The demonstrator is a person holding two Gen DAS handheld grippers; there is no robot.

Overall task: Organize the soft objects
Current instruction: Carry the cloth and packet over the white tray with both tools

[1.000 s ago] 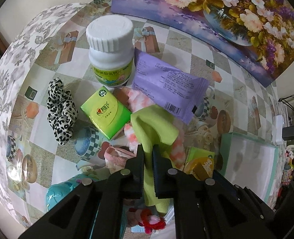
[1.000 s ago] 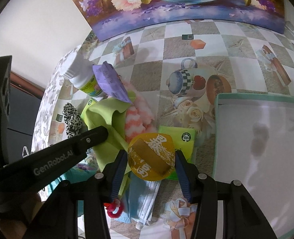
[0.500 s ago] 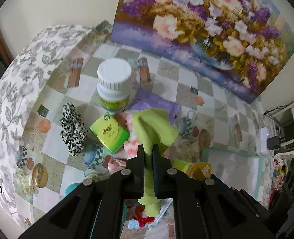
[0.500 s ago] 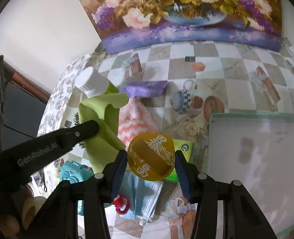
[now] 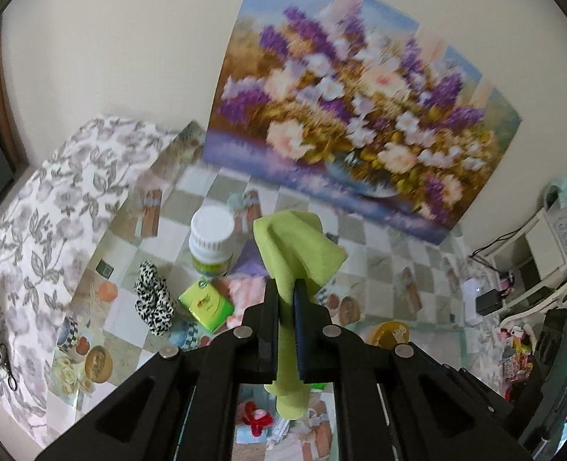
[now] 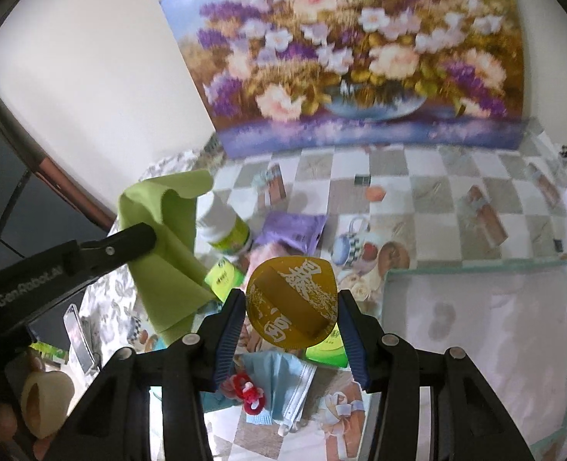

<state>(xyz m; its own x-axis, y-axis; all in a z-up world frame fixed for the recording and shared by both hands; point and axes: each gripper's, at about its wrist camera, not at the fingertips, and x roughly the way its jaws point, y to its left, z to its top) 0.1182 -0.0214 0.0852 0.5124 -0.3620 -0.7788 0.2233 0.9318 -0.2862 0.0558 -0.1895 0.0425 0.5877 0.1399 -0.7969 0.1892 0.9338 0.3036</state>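
Lime-green microfibre cloth (image 5: 296,253) in my left tool (image 5: 286,292) and round amber packet (image 6: 291,303) in my right tool (image 6: 291,309), both clamped, have lifted off the counter (image 6: 437,199), ready for the green-rimmed tray (image 6: 475,269).

A home: flower painting (image 5: 360,115) leaning behind a patterned tablecloth (image 5: 379,261)

Both grippers angle downward above the tabletop: the left gripper (image 5: 286,299) with jaws pinched nearly together on fabric, the right gripper (image 6: 291,307) with jaws clamping a disc.
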